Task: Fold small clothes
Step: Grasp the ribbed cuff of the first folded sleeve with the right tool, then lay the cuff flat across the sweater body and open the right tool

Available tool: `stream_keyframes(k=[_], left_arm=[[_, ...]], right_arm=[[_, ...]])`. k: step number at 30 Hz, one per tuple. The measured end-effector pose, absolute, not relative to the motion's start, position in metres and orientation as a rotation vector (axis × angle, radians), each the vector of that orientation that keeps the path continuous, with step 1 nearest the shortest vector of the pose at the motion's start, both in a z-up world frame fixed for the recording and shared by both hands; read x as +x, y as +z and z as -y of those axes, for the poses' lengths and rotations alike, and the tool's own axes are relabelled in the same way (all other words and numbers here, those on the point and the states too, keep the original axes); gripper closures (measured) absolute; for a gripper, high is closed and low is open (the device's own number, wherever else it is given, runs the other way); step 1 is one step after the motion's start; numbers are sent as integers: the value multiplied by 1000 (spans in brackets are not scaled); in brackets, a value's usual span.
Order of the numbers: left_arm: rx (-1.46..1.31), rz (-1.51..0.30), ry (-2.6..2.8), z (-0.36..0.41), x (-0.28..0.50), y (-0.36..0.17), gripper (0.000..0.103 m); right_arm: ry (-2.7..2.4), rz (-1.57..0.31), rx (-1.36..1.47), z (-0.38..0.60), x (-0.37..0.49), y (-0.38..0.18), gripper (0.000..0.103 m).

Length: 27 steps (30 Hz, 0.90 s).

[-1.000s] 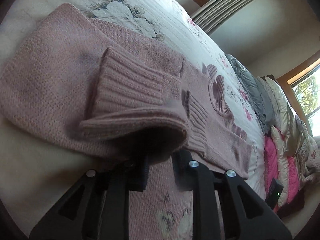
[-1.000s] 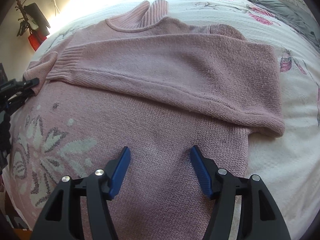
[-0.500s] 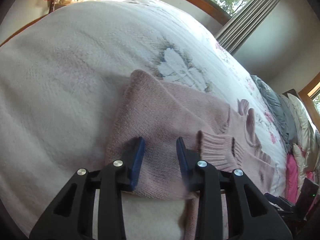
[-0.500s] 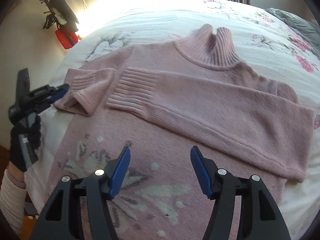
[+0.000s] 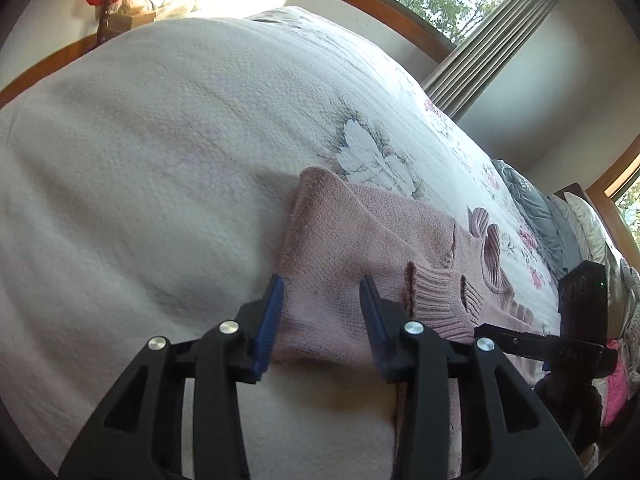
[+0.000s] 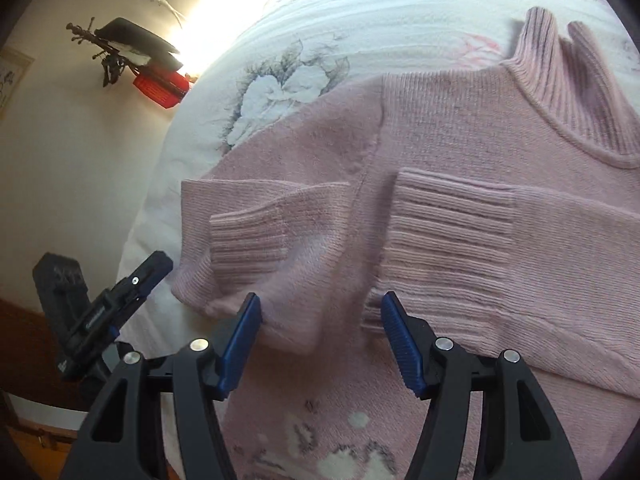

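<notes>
Where the white quilted bedspread (image 5: 168,152) with its floral print covers the bed, supports the pink knit sweater (image 6: 472,152) lying flat, turtleneck collar (image 6: 560,80) toward the far side. Shows pale flower knitwork on the sweater body nearest the right wrist camera. Carries both sleeves folded inward across the chest: right-hand sleeve (image 6: 560,248) laid across the body, ribbed cuff (image 6: 448,248) ending near the middle; left-hand sleeve (image 6: 260,216) doubled back on itself at the sweater's edge, its ribbed cuff (image 6: 248,248) on top.

Left gripper (image 5: 320,316): jaws apart, blue pads either side of the folded sleeve edge, gripping nothing; whether the pads touch the knit cannot be confirmed from this angle. Also visible at lower left in the right wrist view (image 6: 120,304), just beside the sleeve fold.

Right gripper (image 6: 320,336): jaws wide apart, empty, positioned low over the sweater between the two cuffs. Also visible at the right edge of the left wrist view (image 5: 520,340).

Grey and pink pillows (image 5: 560,232) at the far end of the bed.
</notes>
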State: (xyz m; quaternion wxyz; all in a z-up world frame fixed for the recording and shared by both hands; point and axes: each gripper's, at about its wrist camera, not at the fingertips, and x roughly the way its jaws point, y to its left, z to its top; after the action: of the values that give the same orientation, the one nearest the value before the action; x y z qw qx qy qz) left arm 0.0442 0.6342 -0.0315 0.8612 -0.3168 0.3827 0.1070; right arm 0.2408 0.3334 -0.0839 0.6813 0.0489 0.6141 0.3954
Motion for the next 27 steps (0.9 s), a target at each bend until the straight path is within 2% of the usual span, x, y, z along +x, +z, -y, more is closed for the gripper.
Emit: stream_keyframes(k=[1, 5, 7, 19, 23, 27], left_arm=[[-659, -799, 227, -636, 41, -29, 63], [-650, -799, 230, -640, 35, -25, 62], [-658, -799, 226, -640, 36, -24, 62], [-601, -822, 132, -576, 86, -20, 62], [-561, -858, 110, -547, 108, -29, 61], [-488, -910, 123, -524, 127, -43, 61]], right_arm=[[881, -1395, 126, -339, 242, -89, 40], [920, -1453, 211, -353, 240, -103, 80], [933, -1418, 186, -354, 235, -97, 90], [883, -1186, 223, -236, 252, -23, 93], [790, -1157, 219, -190, 266, -22, 93], [686, -1173, 210, -161, 277, -45, 93]])
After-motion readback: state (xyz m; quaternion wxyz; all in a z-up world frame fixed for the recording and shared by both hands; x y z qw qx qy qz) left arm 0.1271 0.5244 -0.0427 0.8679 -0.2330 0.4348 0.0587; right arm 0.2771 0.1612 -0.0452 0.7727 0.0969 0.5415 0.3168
